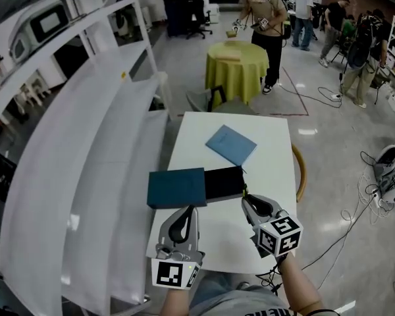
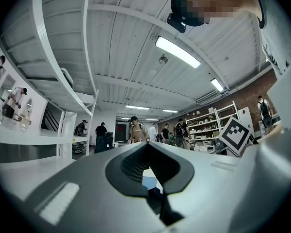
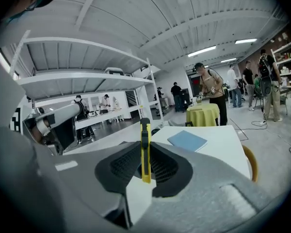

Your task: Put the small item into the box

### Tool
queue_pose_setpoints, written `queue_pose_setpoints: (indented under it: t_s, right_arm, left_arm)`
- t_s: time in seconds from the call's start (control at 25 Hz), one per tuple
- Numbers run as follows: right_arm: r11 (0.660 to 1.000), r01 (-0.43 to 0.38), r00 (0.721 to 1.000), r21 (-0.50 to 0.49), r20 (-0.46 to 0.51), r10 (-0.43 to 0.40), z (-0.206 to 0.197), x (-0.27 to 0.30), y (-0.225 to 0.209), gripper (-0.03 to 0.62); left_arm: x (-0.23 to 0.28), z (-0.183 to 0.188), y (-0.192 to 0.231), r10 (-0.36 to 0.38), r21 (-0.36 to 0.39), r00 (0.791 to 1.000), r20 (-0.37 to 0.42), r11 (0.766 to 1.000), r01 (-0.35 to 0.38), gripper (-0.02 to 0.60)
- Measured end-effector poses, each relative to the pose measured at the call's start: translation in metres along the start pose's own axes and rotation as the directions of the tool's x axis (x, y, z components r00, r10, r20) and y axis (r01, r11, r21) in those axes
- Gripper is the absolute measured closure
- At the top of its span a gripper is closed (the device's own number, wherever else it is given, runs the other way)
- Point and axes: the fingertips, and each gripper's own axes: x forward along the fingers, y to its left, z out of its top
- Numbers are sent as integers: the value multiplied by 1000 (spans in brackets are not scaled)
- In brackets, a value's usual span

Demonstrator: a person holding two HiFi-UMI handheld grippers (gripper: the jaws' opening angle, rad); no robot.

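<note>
Grippers: 2, at the near edge of the head view. The left gripper (image 1: 187,209) and right gripper (image 1: 245,200) each carry 1 marker cube (image 1: 280,234).
Left jaws: clenched tip to tip, with nothing between them.
Right jaws: clamped on 1 yellow knife (image 3: 145,149).
Knife vs jaws: it stands upright between the black pads. Its top end pokes out past the tips.
Knife location: in the right gripper, over the near part of the table (image 1: 270,170) and outside the box.
Box: 1, black and open (image 1: 224,182). The right gripper's tips are just beside its near right corner.
Lid: 1, teal (image 1: 176,187), lying flat against the box's left side.
Booklet: 1, blue (image 1: 231,144), lying beyond the box and apart from it.
Tables: 2. The 2nd is a round table (image 1: 236,68) with a yellow-green cloth, well behind the 1st.
Writing: the cubes show only black-and-white square patterns. The shirt print at the bottom edge is cut off and unreadable.
</note>
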Motion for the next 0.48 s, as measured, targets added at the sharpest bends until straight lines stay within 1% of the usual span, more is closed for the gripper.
queue_pose_setpoints:
  t_s: [0.28,0.48]
  right_arm:
    - [999,15,996,39,-87,-12,-14,40,-11,534]
    - [999,25,989,43,-149,-19,-24,63,-17,534]
  left_arm:
    - [11,-17,24,-13,-33,1000,-19,999,12,566]
    - [14,-26,39,-13,-41,999,-37,999,12,565]
